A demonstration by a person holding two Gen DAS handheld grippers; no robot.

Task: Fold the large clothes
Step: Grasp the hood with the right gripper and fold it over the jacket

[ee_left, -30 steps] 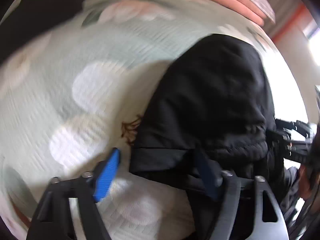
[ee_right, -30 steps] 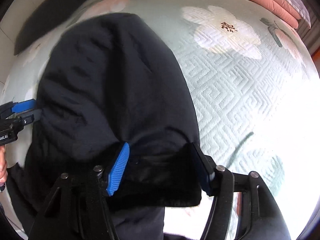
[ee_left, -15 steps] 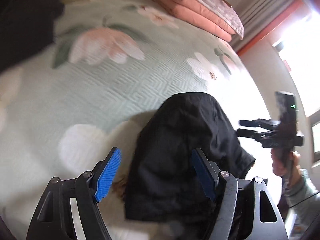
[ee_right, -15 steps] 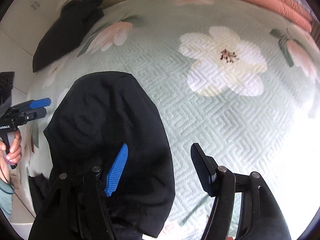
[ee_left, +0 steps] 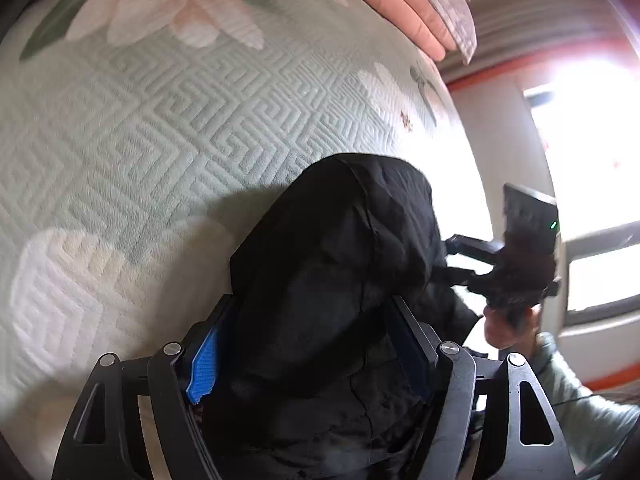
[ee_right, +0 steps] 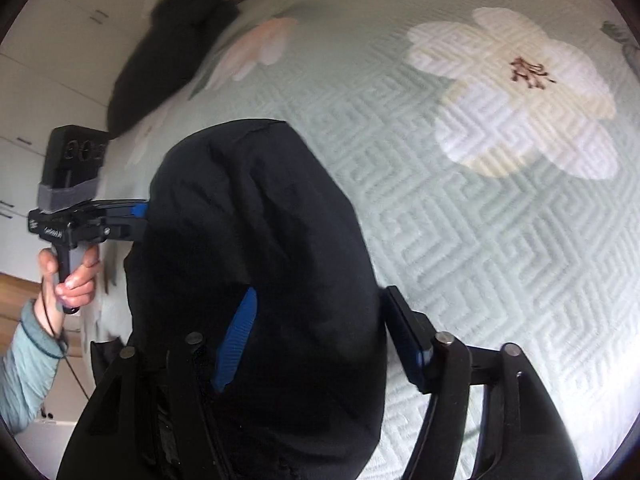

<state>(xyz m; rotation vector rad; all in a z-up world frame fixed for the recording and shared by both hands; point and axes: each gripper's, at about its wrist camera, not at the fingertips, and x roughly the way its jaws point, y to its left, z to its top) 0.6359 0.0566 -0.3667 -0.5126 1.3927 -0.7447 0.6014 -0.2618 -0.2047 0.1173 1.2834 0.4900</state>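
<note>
A black padded jacket [ee_left: 336, 280] lies folded in a bundle on the pale green flowered bedspread [ee_left: 160, 128]. My left gripper [ee_left: 304, 352] is low over its near end, jaws wide apart with the cloth bulging between the blue pads; nothing is pinched. My right gripper [ee_right: 320, 340] stands the same way on the other side of the jacket [ee_right: 248, 240], jaws apart. Each gripper shows in the other's view, the right one [ee_left: 468, 256] at the jacket's right edge, the left one [ee_right: 132, 216] at its left edge.
Folded pink and patterned quilts [ee_left: 416, 8] lie stacked at the far edge of the bed. Another dark garment [ee_right: 168, 52] lies at the bed's far left corner. A bright window [ee_left: 592, 152] and white wall stand to the right, white cupboards [ee_right: 44, 60] to the left.
Both grippers lifted away from the jacket half a second ago and have come back down close over it, so the black cloth again fills the space between their jaws.
</note>
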